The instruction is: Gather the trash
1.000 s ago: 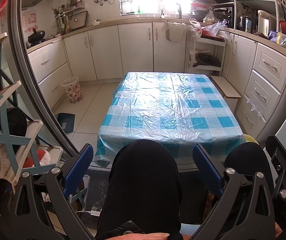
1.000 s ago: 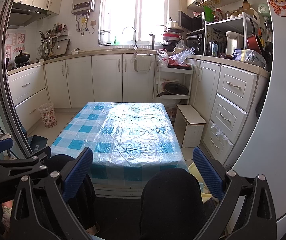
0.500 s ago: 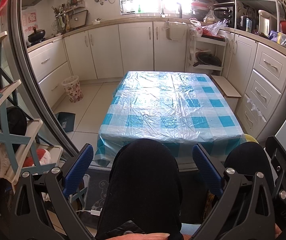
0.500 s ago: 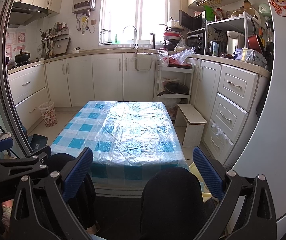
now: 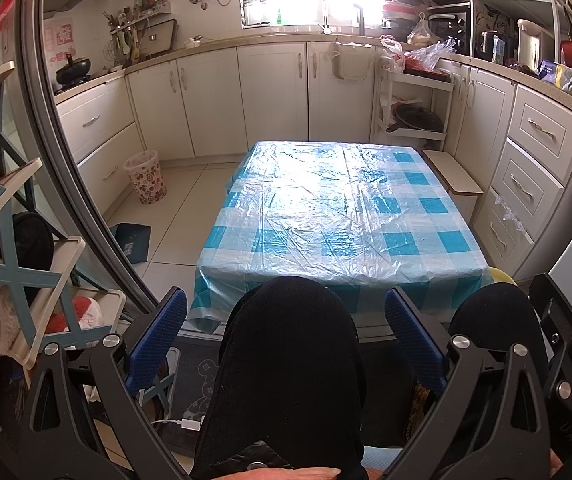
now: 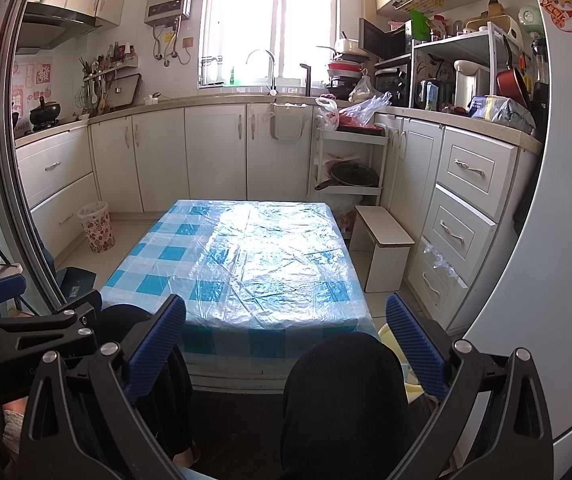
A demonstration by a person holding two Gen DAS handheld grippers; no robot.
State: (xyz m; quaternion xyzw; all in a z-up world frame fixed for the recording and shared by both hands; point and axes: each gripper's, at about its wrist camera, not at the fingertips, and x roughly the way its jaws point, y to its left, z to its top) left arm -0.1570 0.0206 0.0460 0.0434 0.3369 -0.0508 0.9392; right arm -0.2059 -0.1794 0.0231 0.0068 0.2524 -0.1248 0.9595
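Note:
A low table with a blue-and-white checked plastic cloth (image 5: 342,208) stands ahead of me; it also shows in the right wrist view (image 6: 245,256). No trash shows on it. A flowered waste basket (image 5: 145,178) stands on the floor at the left by the cabinets, also in the right wrist view (image 6: 95,226). My left gripper (image 5: 286,336) is open and empty above a black-clad knee (image 5: 290,360). My right gripper (image 6: 286,344) is open and empty above the other knee (image 6: 346,392). The left gripper's frame (image 6: 25,332) shows at the right view's left edge.
White cabinets and drawers (image 5: 538,168) line the back and right. A small white stool (image 6: 384,250) and a shelf trolley with a pan (image 6: 352,174) stand right of the table. A shoe rack (image 5: 13,264) is at the left. A dark box (image 5: 131,242) lies on the floor.

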